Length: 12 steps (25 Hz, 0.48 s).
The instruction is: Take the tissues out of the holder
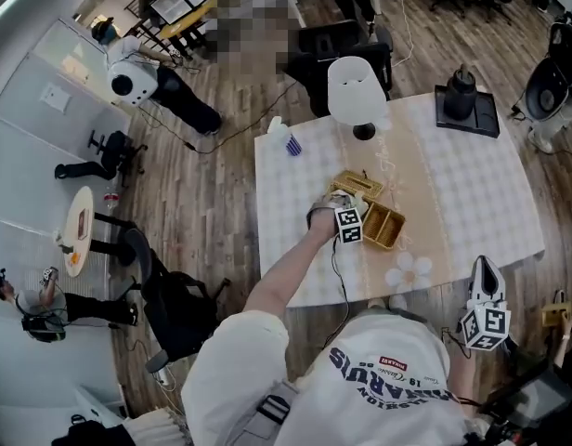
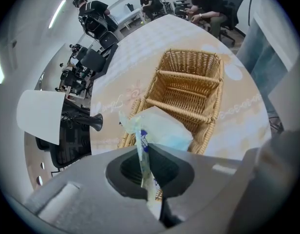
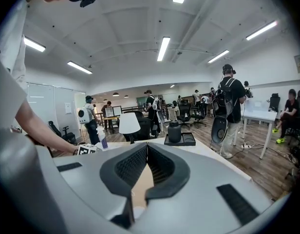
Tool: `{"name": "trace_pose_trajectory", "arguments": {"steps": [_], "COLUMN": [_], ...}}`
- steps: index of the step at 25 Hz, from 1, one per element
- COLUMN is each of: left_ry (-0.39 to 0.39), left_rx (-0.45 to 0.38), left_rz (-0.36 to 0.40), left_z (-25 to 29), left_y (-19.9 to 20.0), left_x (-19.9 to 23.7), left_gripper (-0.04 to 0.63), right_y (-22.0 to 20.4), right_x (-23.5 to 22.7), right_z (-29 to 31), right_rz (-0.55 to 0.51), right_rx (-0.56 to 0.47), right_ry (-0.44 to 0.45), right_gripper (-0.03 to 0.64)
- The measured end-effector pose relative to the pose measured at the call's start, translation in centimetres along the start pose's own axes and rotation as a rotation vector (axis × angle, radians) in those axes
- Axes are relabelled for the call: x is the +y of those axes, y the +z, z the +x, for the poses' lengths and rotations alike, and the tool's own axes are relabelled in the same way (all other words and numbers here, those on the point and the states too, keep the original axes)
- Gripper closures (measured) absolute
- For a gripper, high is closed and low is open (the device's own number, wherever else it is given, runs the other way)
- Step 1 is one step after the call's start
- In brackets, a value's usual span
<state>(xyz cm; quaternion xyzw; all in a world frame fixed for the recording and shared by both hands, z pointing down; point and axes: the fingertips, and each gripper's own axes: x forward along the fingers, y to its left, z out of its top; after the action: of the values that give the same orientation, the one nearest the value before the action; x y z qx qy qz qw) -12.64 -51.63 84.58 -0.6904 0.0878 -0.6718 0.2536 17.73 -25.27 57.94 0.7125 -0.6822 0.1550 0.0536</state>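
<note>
A wicker holder (image 2: 189,87) with several compartments stands on the table runner, also seen in the head view as the holder (image 1: 383,221). A pale blue tissue pack (image 2: 164,130) sits tilted at the holder's near end, partly raised out of it. My left gripper (image 2: 142,147) points steeply down and is shut on the pack's plastic wrapper flap. In the head view the left gripper (image 1: 342,203) is over the holder's left end. My right gripper (image 1: 484,268) hangs off the table's front right corner, jaws together and nothing in them, as the right gripper (image 3: 147,147) view also shows.
A white lamp (image 1: 354,91) stands at the table's far edge, a black jug on a tray (image 1: 462,96) at the far right corner, a striped bottle (image 1: 288,139) at the far left. A white flower-shaped mat (image 1: 409,269) lies near the front. People and office chairs surround the table.
</note>
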Motion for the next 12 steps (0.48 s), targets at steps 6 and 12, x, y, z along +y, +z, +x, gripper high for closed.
{"name": "trace_pose_trajectory", "arguments": {"steps": [6, 12], "left_ry": [0.067, 0.178], "left_rx": [-0.014, -0.038], "left_rz": [0.02, 0.053], "left_z": [-3.2, -10.5], "left_y": [0.8, 1.3], "left_x": [2.7, 6.7], "left_gripper": [0.594, 0.594], "right_y": [0.1, 0.8], "right_x": [0.6, 1.7], "right_z": [1.2, 1.9], "right_rz": [-0.008, -0.022], "right_rx": [-0.01, -0.021], "right_ry": [0.034, 0.081], "right_gripper": [0.607, 0.607]}}
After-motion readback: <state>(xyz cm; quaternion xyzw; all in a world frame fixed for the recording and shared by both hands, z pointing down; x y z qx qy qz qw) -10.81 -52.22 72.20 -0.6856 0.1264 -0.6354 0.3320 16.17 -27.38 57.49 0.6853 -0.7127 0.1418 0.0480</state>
